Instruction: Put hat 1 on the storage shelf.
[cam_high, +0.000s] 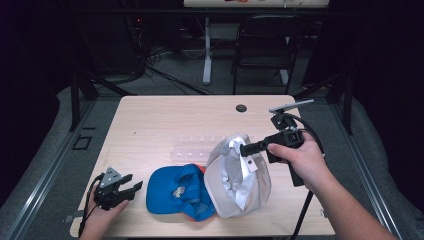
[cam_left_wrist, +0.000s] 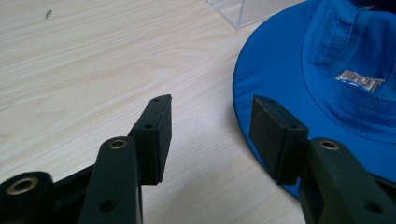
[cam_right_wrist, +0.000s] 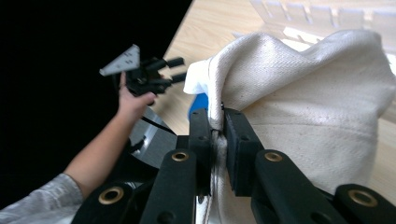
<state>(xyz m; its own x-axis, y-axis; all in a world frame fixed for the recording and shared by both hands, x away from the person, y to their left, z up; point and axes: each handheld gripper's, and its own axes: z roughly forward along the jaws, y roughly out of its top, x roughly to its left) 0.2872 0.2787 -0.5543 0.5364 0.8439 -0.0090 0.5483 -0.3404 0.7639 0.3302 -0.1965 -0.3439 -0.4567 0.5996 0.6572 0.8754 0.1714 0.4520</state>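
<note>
A cream cloth hat (cam_high: 235, 177) hangs tilted above the front right of the table, lifted by its edge. My right gripper (cam_high: 246, 149) is shut on that edge; in the right gripper view the cream hat (cam_right_wrist: 317, 93) fabric is pinched between the two black pads of the right gripper (cam_right_wrist: 218, 122). A blue hat (cam_high: 177, 192) lies flat on the table, partly under the cream one. My left gripper (cam_high: 131, 185) rests at the front left, open, just left of the blue brim. In the left gripper view my left gripper (cam_left_wrist: 210, 112) holds nothing, the blue hat (cam_left_wrist: 322, 79) beside its right pad.
A clear plastic rack (cam_high: 197, 145) lies on the wooden table (cam_high: 160, 120) behind the hats. A small dark round hole (cam_high: 241, 108) sits near the far edge. Beyond the table stand a dark chair (cam_high: 265, 45) and a white table leg (cam_high: 207, 50).
</note>
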